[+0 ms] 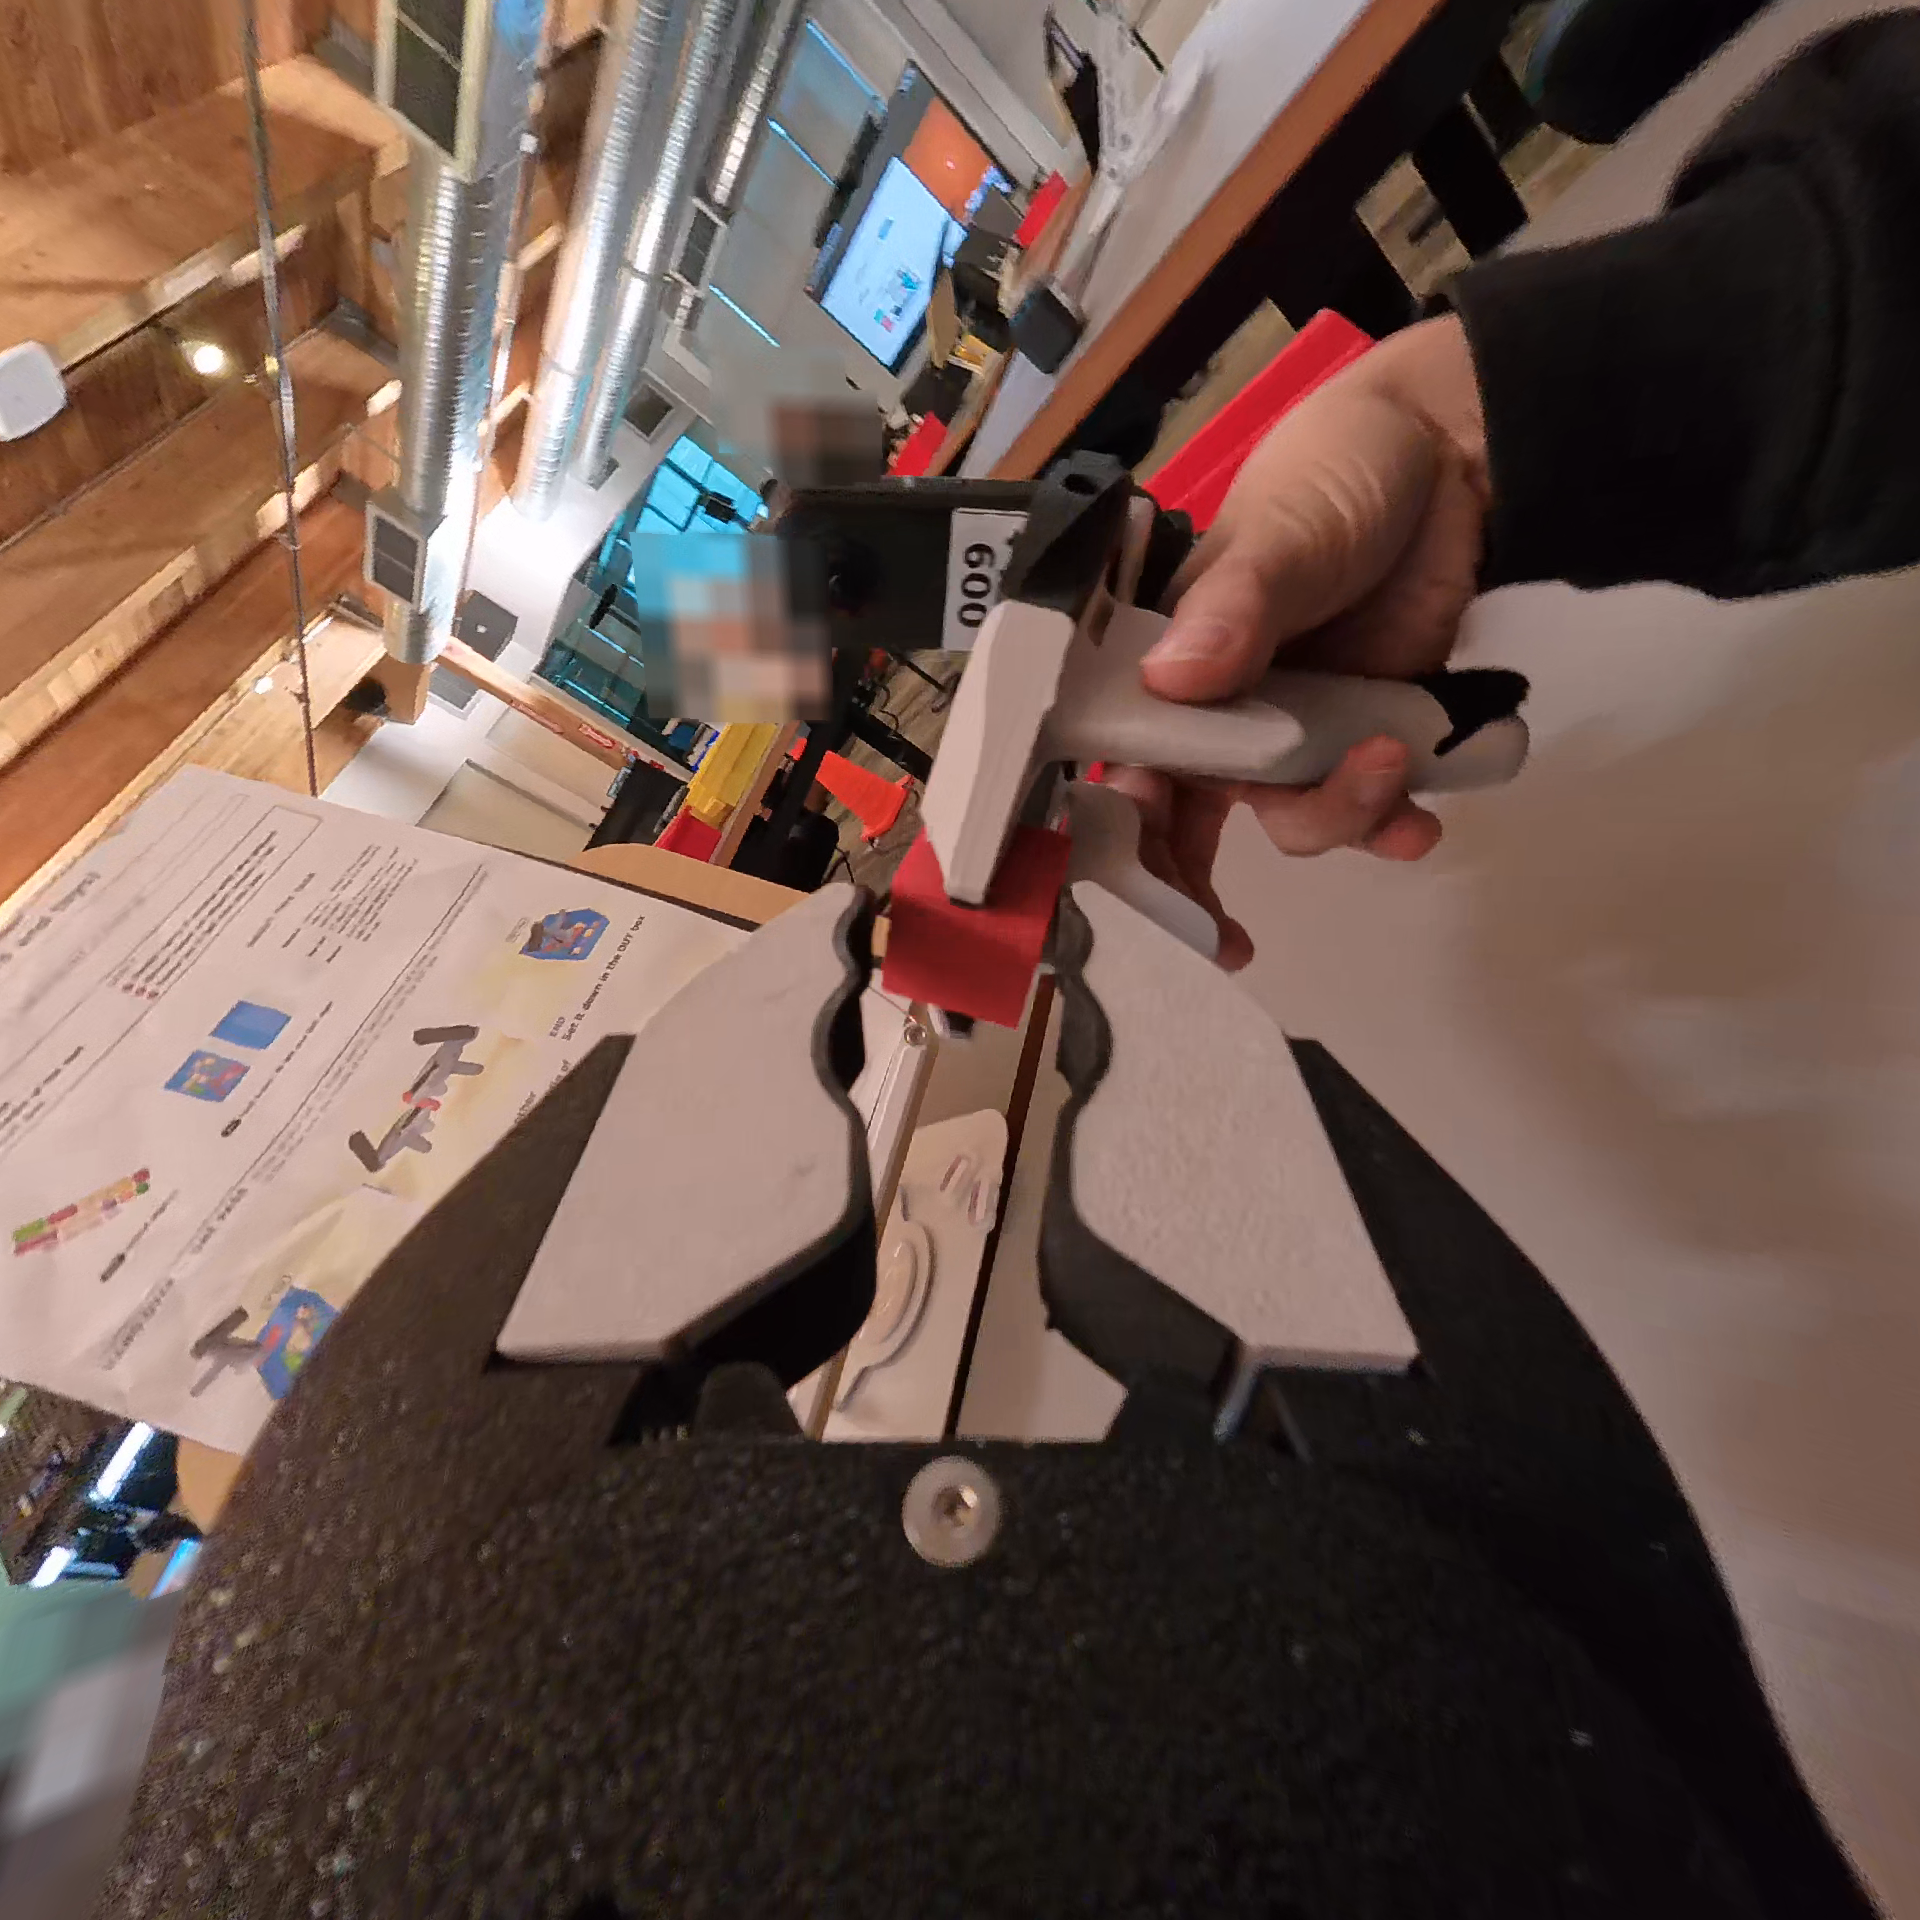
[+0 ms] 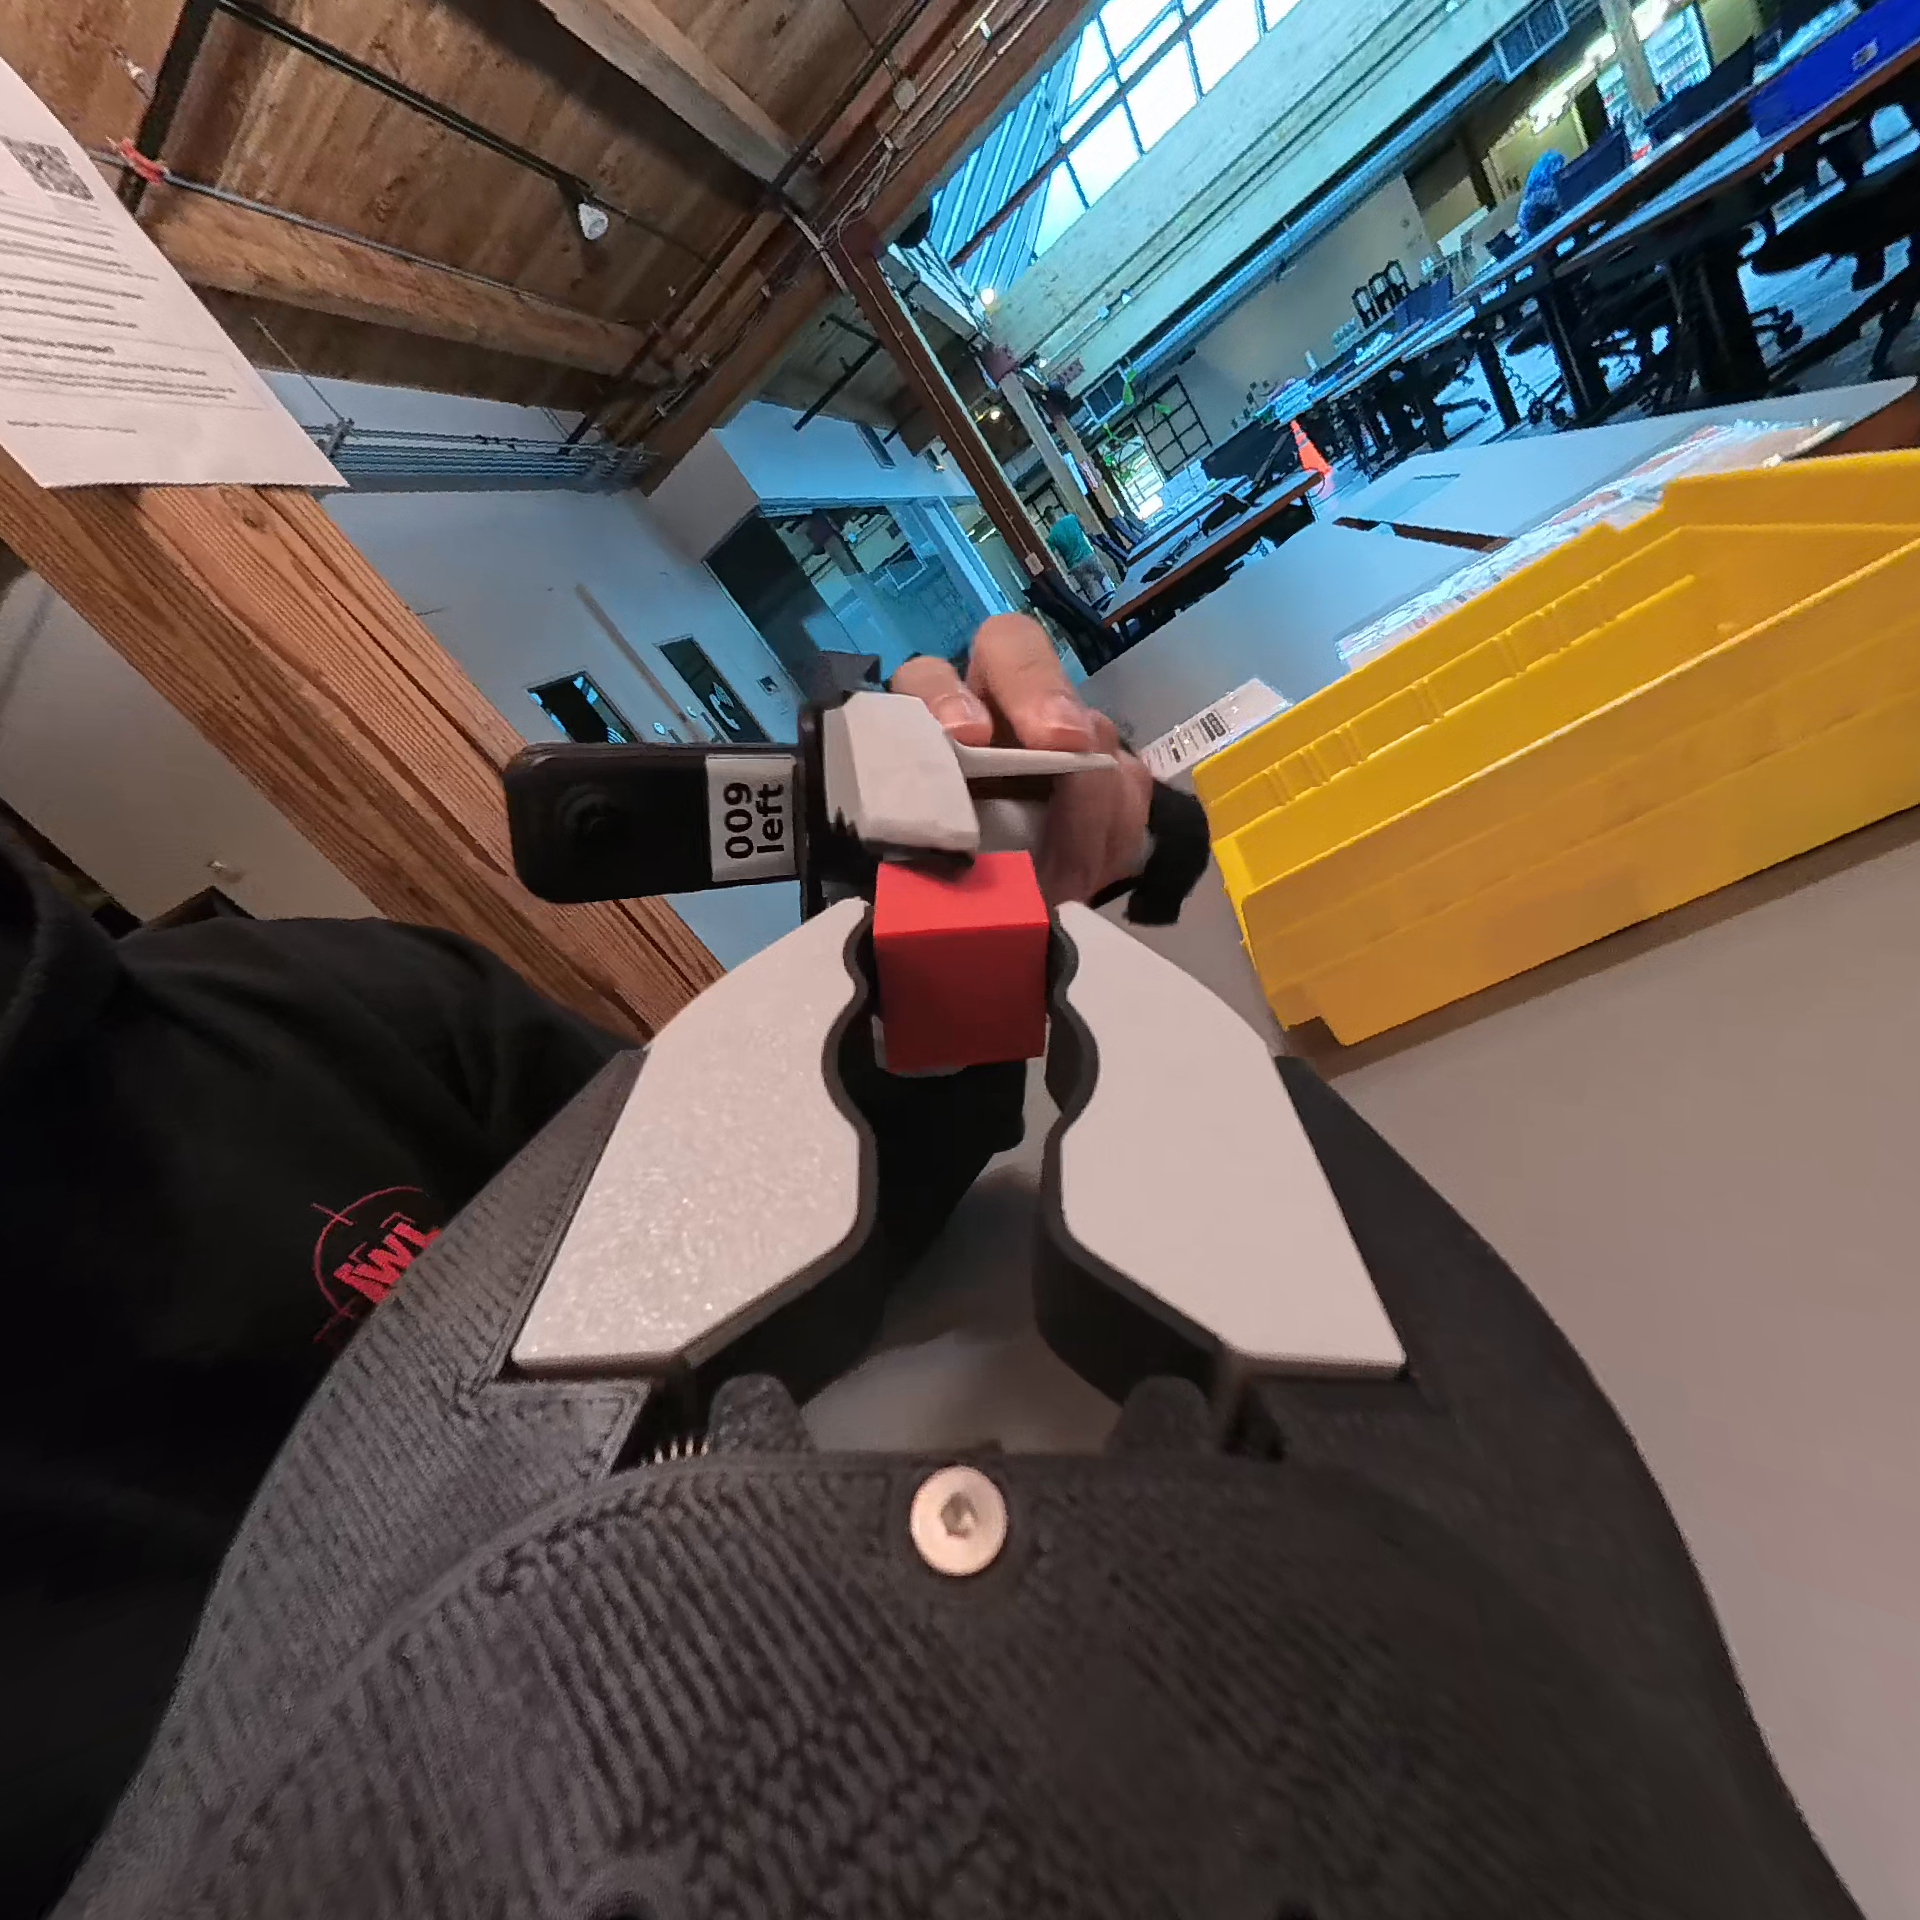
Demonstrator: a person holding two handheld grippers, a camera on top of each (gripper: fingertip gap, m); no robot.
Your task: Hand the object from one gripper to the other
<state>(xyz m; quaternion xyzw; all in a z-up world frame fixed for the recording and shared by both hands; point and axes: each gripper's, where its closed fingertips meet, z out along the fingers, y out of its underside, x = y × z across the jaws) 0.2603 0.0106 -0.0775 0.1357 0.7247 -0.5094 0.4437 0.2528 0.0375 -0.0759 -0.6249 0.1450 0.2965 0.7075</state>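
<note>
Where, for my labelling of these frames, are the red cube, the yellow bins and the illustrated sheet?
red cube [image 2: 961,987]: right wrist view, front face.
yellow bins [image 2: 1558,831]: right wrist view, outer side wall.
illustrated sheet [image 1: 260,1039]: left wrist view, middle of the page.

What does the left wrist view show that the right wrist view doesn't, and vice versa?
Left wrist only: an illustrated paper sheet, silver ceiling ducts, a lit wall screen.

Right wrist only: stacked yellow bins, a wooden post, a dark garment with a red logo.

Both: the red cube between that view's own fingertips, left gripper and right gripper meeting on it crosswise, each held in a hand.
</note>
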